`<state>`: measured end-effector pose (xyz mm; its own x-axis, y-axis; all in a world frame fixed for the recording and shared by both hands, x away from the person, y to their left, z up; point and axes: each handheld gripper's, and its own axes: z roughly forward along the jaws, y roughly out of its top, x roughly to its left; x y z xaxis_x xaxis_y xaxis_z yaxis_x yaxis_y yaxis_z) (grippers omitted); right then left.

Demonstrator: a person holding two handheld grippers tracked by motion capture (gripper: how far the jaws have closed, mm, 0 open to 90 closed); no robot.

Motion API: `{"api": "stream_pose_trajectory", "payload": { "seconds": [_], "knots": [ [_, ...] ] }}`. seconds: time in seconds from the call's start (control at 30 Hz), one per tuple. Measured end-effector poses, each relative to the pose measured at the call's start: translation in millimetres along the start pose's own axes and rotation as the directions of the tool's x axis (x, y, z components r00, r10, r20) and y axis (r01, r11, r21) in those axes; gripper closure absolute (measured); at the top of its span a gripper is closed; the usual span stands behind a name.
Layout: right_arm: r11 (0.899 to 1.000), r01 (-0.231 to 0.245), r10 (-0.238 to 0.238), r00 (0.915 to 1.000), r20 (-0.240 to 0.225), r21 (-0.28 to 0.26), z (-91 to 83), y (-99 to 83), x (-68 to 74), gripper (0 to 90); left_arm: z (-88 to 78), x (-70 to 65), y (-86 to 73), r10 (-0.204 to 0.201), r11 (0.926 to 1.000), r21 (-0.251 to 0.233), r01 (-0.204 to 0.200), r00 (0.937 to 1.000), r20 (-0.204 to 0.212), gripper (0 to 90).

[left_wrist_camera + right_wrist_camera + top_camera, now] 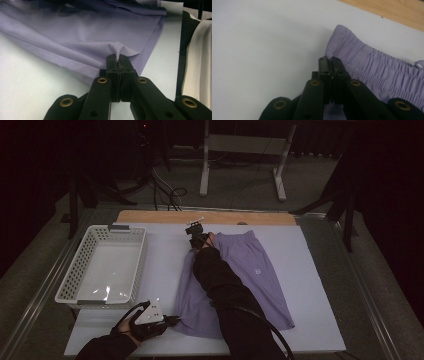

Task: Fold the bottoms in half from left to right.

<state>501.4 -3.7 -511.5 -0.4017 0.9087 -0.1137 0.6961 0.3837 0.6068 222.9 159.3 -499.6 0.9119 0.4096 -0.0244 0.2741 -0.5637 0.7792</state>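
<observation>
Lilac shorts (235,280), flat at centre frame on pale surface (165,265): left gripper (117,58) clamped on hem corner, right gripper (329,61) pinched at elastic waistband edge; advisable to lift both evenly, keeping cloth taut, avoiding basket (75,280) at left.

Shorts (250,270): plain lilac, small white mark on one leg
Basket (75,270): white, perforated walls, left of shorts
Table cover (315,320): pale grey-white
Gripper jaws: black, brass rivets
</observation>
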Motion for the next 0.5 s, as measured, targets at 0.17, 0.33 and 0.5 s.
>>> {"api": "stream_pose_trajectory", "payload": {
  "seconds": [0.17, 0.33, 0.5],
  "knots": [
    [1.0, -0.004, 0.004, 1.0, -0.003, -0.018, -4.7, 3.1, 1.4, 89.0, -3.3, -0.7, 1.3, 0.0, 0.9999, -0.011, 0.0, 1.0, 0.007, 89.1],
    [0.999, -0.018, 0.017, 0.9997, -0.015, -0.029, -8.7, 7.2, 1.1, 89.0, -9.7, -3.9, 5.0, 0.008, 0.9995, -0.031, -0.008, 0.9999, 0.008, 89.2],
    [0.999, -0.021, 0.02, 0.9992, -0.033, -0.041, -11.1, 11.6, 7.4, 88.9, -14.2, -4.8, 6.4, 0.013, 0.9991, -0.041, -0.013, 0.9999, 0.007, 89.1]
  ]
}}
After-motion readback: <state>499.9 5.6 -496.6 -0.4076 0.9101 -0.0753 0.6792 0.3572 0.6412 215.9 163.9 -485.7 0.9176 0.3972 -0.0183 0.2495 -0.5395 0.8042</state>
